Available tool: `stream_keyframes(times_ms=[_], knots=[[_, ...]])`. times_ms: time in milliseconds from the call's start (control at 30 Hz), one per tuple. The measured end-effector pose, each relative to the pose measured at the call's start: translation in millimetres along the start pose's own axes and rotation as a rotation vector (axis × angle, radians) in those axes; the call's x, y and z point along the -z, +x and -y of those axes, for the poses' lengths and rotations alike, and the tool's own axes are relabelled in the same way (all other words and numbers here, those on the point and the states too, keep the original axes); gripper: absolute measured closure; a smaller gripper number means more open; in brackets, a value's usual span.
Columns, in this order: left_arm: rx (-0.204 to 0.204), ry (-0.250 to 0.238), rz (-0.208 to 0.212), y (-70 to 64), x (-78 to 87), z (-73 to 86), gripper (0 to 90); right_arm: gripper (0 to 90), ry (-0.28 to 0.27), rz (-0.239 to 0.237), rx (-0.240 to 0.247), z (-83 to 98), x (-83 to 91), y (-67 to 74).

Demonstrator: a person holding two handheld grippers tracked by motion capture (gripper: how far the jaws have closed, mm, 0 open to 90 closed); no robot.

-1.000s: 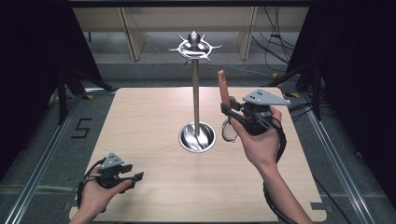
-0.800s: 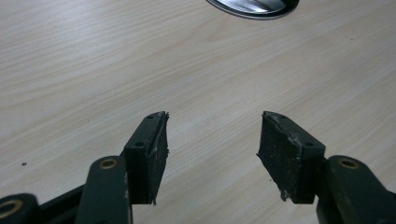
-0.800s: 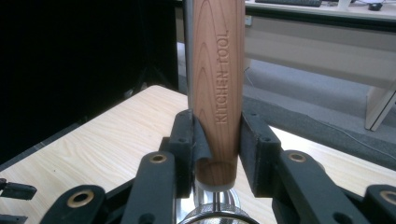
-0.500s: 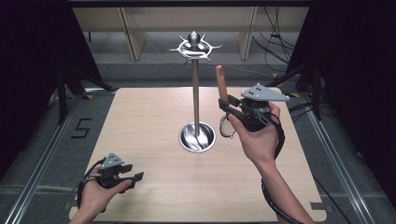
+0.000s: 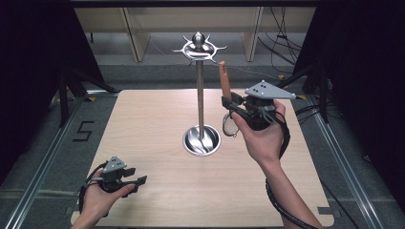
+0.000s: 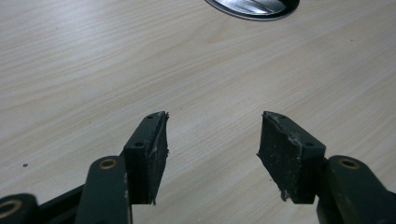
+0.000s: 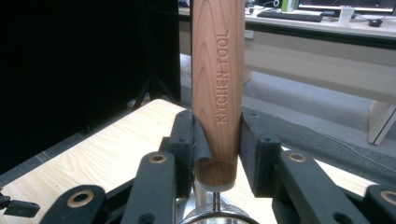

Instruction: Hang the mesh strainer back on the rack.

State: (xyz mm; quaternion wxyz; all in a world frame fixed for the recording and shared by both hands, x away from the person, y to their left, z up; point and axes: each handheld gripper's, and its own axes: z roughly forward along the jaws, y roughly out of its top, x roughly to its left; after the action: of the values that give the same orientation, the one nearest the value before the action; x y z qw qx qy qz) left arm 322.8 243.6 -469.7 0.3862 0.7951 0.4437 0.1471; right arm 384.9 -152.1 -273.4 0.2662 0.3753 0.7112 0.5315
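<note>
Clamped in the right gripper [image 5: 228, 106], wooden-handled kitchen tool [image 7: 217, 84], raised slightly nearer the hanging stand [image 5: 199, 90]; left gripper [image 6: 212, 149] idle, jaws apart.

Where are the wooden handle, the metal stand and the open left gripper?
wooden handle [image 7: 218, 70], right gripper view, on its engraved middle.
metal stand [image 5: 200, 102], high view, on its upright pole.
left gripper [image 6: 212, 140], left gripper view, midway between its open tips.
</note>
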Motion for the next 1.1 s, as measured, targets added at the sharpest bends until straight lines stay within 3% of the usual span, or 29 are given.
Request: stream_keyframes(times_ms=[100,233,367,567,833,867,1033,1067,1100], knots=[[0.005,-0.001,-0.003,-0.3,0.0,0.2,40.8,69.0,0.004,-0.005,-0.010,-2.2,-0.5,0.8],[0.000,-0.001,0.000,0.1,0.3,0.1,40.8,69.1,-0.009,-0.005,0.013,-4.9,-2.7,0.5],[0.000,0.000,-0.001,0.3,0.4,0.0,40.8,69.0,0.003,-0.006,-0.009,-6.9,-3.9,2.1],[-0.002,0.000,-0.001,0.7,0.6,0.0,40.8,69.0,-0.005,0.000,0.021,-9.6,-7.2,0.1],[0.006,-0.007,0.000,0.1,0.4,0.2,40.8,69.0,0.010,-0.006,-0.001,-11.6,-11.0,1.6],[0.006,-0.007,0.000,0.0,0.4,0.2,40.8,69.0,-0.002,0.002,0.021,-12.1,-12.8,0.2],[-0.002,-0.002,0.000,0.6,0.7,0.1,40.8,69.0,0.000,0.000,0.015,-13.2,-15.1,1.0],[-0.001,-0.002,0.000,0.5,0.8,0.1,40.8,69.0,0.017,-0.003,-0.015,-13.4,-15.6,3.1],[-0.001,-0.003,0.000,0.4,0.8,0.1,40.8,69.0,0.017,-0.003,-0.015,-13.4,-15.6,3.1]])
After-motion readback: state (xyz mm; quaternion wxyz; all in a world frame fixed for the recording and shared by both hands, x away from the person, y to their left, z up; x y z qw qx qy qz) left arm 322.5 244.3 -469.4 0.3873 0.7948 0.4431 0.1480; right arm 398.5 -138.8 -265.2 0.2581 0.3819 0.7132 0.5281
